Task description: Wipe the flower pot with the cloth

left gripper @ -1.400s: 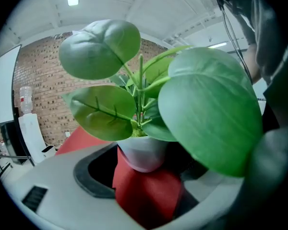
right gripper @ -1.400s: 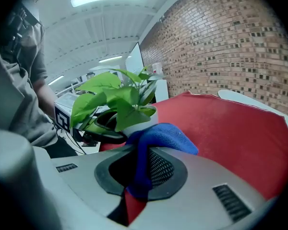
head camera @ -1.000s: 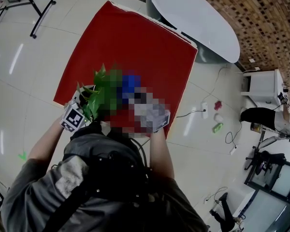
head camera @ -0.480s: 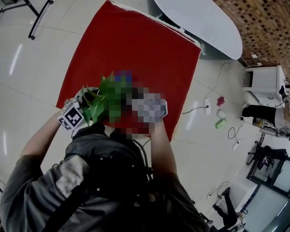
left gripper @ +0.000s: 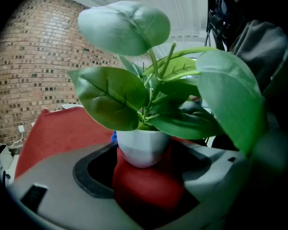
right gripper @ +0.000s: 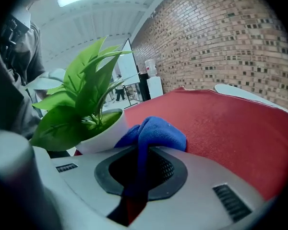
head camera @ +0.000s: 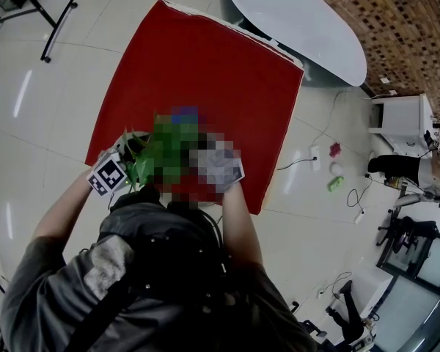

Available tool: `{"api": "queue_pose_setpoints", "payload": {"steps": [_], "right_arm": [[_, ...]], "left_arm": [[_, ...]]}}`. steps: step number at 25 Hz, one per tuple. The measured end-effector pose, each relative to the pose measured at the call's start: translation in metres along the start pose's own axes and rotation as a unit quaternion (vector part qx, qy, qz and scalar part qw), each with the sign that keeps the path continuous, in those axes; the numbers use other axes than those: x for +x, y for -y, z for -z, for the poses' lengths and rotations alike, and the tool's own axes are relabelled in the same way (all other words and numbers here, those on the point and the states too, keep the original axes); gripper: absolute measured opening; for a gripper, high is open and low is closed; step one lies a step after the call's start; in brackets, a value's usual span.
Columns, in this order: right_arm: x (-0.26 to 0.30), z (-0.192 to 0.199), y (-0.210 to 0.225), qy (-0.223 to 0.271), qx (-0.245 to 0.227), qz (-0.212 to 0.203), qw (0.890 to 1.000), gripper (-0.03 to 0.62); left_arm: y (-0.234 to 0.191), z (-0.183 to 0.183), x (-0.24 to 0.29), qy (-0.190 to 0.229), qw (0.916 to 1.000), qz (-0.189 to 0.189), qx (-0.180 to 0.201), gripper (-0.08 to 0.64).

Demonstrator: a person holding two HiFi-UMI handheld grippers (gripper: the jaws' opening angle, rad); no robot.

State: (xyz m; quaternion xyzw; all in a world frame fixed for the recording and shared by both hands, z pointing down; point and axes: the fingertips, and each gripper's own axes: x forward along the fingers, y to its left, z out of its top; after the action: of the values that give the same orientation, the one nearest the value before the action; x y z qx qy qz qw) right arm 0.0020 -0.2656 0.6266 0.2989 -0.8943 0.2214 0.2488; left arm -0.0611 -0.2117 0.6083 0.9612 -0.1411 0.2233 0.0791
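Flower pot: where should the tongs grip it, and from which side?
Grip the flower pot low on its white wall, coming in level from the side. Leaves fan wide over the rim and block the top; the wall below is bare. The left tongs hold it there now.

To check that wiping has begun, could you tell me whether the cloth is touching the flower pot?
Touching: the right gripper view shows the cloth bunched against the side of the pot, with no gap.

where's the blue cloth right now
In the right gripper view, the blue cloth is clamped in the jaws of the right gripper, bunched beside the white flower pot at its left, over the red mat.
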Motion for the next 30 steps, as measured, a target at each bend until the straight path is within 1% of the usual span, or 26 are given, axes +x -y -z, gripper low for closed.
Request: {"api": "queue_pose_setpoints", "payload": {"steps": [3, 5, 7, 10, 11, 13, 14, 16, 21, 23, 27, 30], "right_arm": [[-0.004, 0.002, -0.003, 0.002, -0.005, 0.001, 1.0, 0.058], [-0.009, 0.004, -0.007, 0.002, -0.011, 0.002, 1.0, 0.058], [-0.016, 0.007, -0.012, 0.001, -0.019, 0.001, 1.0, 0.058], [-0.026, 0.013, -0.017, -0.004, -0.031, 0.005, 1.0, 0.058], [-0.03, 0.014, -0.019, -0.004, -0.032, 0.007, 0.999, 0.058], [-0.038, 0.018, -0.023, -0.003, -0.03, 0.012, 0.999, 0.058], [-0.042, 0.02, -0.026, -0.003, -0.029, 0.014, 0.999, 0.058], [-0.049, 0.025, -0.031, -0.002, -0.026, 0.015, 1.0, 0.058], [-0.062, 0.037, -0.047, -0.001, -0.026, 0.008, 1.0, 0.058], [-0.064, 0.04, -0.052, -0.003, -0.03, 0.005, 1.0, 0.058], [-0.066, 0.039, -0.062, -0.005, -0.035, -0.001, 0.999, 0.058], [-0.07, 0.037, -0.06, -0.004, -0.034, -0.002, 0.999, 0.058]], "left_arm": [[0.001, 0.004, -0.009, 0.002, 0.9987, -0.046, -0.021, 0.394], [0.004, 0.011, -0.019, 0.002, 0.996, -0.081, -0.039, 0.394], [0.01, 0.018, -0.029, 0.002, 0.9918, -0.117, -0.052, 0.394], [0.019, 0.019, -0.038, 0.007, 0.9842, -0.167, -0.06, 0.394], [0.023, 0.017, -0.038, 0.011, 0.9826, -0.174, -0.065, 0.394], [0.032, 0.012, -0.034, 0.017, 0.9819, -0.174, -0.072, 0.394], [0.036, 0.01, -0.031, 0.018, 0.9821, -0.173, -0.071, 0.411], [0.041, 0.004, -0.022, 0.019, 0.9813, -0.18, -0.065, 0.419], [0.043, -0.01, -0.007, 0.031, 0.9698, -0.234, -0.061, 0.42], [0.043, -0.015, -0.003, 0.039, 0.9673, -0.242, -0.064, 0.42], [0.042, -0.02, 0.001, 0.044, 0.9685, -0.237, -0.061, 0.42], [0.04, -0.021, -0.001, 0.045, 0.9729, -0.221, -0.051, 0.419]]}}
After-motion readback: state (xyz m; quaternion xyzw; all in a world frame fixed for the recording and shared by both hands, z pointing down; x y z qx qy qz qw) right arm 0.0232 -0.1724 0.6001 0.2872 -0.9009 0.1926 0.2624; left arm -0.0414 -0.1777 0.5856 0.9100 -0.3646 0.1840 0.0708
